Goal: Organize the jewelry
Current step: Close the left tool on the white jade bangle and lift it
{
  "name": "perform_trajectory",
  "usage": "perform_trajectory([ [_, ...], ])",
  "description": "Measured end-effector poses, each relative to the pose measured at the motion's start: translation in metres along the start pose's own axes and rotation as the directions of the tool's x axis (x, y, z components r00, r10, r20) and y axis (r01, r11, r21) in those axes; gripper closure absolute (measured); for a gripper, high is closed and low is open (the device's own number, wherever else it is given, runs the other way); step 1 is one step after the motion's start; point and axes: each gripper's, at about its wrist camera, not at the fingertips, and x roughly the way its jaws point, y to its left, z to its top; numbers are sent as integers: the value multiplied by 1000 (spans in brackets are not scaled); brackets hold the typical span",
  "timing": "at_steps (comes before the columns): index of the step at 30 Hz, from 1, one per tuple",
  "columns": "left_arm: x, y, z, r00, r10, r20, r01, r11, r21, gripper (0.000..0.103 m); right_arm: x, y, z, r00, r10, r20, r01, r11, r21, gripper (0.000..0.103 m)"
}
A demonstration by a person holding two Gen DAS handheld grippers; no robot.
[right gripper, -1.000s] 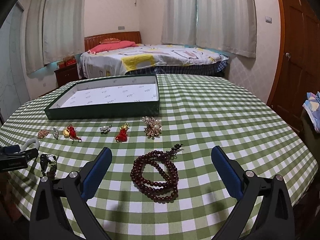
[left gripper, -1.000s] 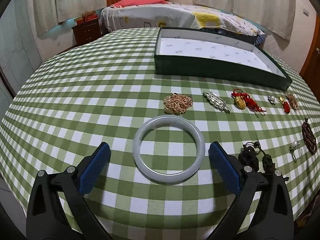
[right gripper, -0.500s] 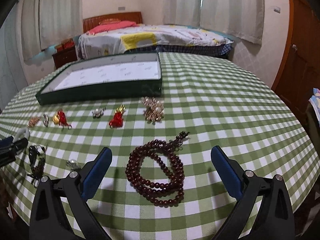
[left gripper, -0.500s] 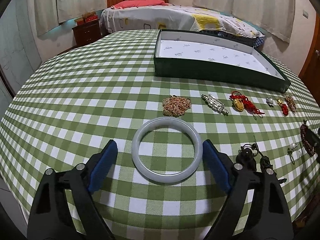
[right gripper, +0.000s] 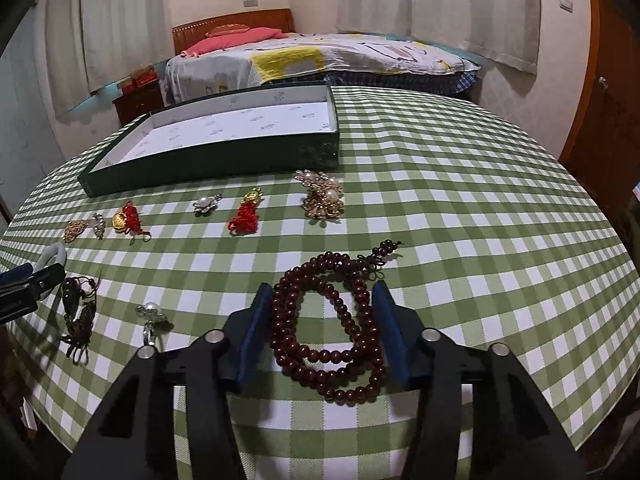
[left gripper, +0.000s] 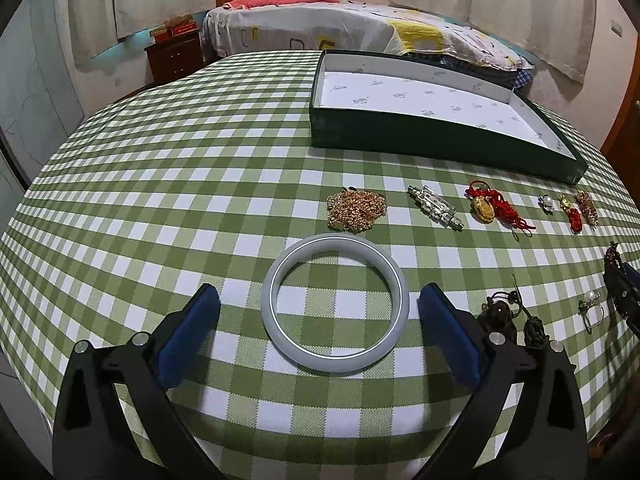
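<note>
A pale jade bangle lies flat on the green checked tablecloth between my left gripper's open blue pads, which stand a little apart from its rim on both sides. My right gripper has its pads closed in around a coil of dark red wooden beads lying on the cloth, touching its sides. The green jewelry box with a white lining stands empty at the back; it also shows in the right wrist view.
A row of small pieces lies before the box: gold chain, silver brooch, red-tasselled gold charms, pearl pieces. A dark knotted charm and a pearl ring lie between the grippers. Table edges curve away nearby.
My right gripper has dropped to the beads and narrowed its pads from wide open to against the coil. My left gripper has narrowed slightly around the bangle.
</note>
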Motion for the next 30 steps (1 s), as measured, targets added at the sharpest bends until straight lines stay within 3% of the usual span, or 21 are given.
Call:
perform_trajectory([
  [6, -8, -1, -6, 999, -17, 46, 17, 1000, 17, 34, -5, 1, -3, 999, 32, 3, -32, 999, -11, 70],
  [15, -10, -1, -8, 998, -31, 60, 30, 999, 19, 34, -7, 5, -5, 998, 64, 8, -64, 998, -18, 85],
  [30, -30, -4, -12, 994, -30, 107, 26, 999, 36, 34, -16, 6, -5, 997, 78, 27, -78, 997, -12, 91],
])
